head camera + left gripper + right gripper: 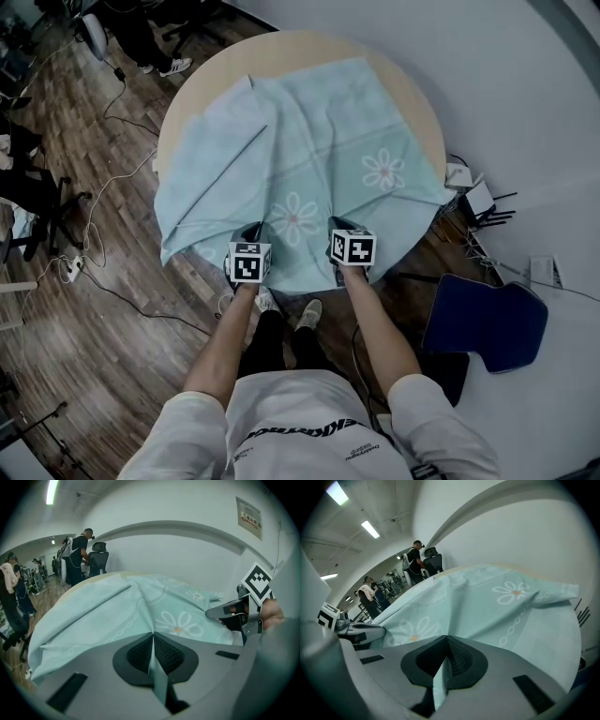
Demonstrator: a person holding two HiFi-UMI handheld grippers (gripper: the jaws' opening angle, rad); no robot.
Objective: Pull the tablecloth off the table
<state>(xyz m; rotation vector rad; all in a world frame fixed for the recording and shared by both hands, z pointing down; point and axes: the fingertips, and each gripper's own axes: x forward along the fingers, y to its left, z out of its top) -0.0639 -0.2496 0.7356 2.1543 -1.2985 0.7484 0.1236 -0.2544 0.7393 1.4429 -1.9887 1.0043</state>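
At the table's [281, 52] near edge, my left gripper [152, 641] and right gripper [445, 645] each pinch the tablecloth [319, 141] — rumpled, askew.

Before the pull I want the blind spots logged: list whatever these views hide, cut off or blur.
- Table legs: head view, hidden beneath the top and the tablecloth.
- Jaw tips of left gripper and right gripper: head view, covered by their marker cubes.
- The tablecloth's hanging near hem: both gripper views, blocked by the gripper bodies.
- Wall sign print: left gripper view, too small.
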